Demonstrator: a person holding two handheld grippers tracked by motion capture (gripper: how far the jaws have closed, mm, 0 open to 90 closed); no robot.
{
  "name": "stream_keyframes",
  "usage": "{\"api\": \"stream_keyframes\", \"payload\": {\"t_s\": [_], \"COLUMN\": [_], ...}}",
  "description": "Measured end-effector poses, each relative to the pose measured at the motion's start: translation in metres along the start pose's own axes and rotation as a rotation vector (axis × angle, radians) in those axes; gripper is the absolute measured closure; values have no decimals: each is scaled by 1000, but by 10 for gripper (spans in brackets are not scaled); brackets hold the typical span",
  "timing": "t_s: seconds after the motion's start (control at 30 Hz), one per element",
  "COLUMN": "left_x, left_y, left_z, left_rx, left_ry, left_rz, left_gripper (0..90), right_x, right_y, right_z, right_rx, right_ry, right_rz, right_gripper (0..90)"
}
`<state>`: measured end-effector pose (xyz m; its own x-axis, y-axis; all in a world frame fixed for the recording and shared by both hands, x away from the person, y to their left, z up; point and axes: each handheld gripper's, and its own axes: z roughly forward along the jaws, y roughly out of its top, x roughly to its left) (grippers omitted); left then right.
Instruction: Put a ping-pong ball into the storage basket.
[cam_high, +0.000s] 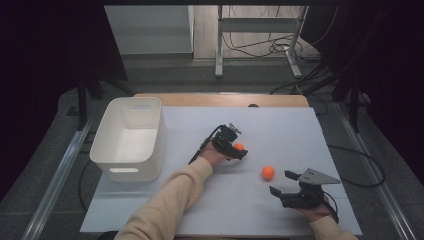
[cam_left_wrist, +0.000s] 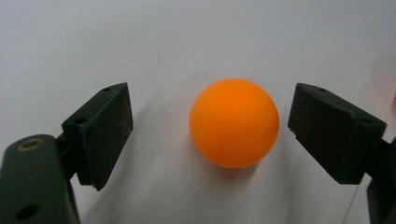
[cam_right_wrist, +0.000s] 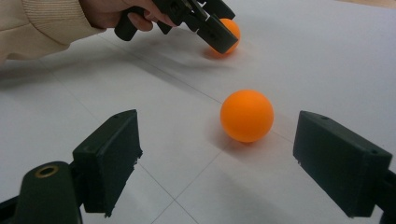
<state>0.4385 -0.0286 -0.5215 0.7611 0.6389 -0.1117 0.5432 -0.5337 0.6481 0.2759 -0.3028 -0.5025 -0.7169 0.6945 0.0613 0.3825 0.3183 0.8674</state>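
No legible text, label, brand, number or sign anywhere: none on the white bin, the orange balls, the grippers or the table's white sheet.

My left claw hides half of the far orange ball; the bottom edge cuts off my sleeve and my right hand.

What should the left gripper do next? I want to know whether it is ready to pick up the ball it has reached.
Probably close the jaws. In the left gripper view the orange ball lies on the white sheet between the left gripper pads, with a gap on each side, so nothing grips it yet. The white bin stands empty nearby, a likely destination.
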Motion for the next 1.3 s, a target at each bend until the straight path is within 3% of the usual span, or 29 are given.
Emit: {"api": "stream_keyframes", "payload": {"t_s": [0.37, 0.77, 0.8, 1.3], "left_x": [0, 1, 0, -3], "left_y": [-1, -2, -2, -1], "left_z": [3, 1, 1, -4], "left_rx": [10, 16, 11, 5], "left_ry": [-10, -10, -10, 1], "left_rz": [8, 26, 33, 61], "left_gripper": [232, 428, 489, 501], "right_x": [0, 0, 0, 0], "right_y": [0, 0, 0, 0], "right_z": [0, 0, -1, -1], "right_rx": [-2, -1, -1, 0], "right_ry": [1, 0, 0, -2], "right_rz": [2, 3, 3, 1], "right_gripper": [153, 153, 154, 154]}}
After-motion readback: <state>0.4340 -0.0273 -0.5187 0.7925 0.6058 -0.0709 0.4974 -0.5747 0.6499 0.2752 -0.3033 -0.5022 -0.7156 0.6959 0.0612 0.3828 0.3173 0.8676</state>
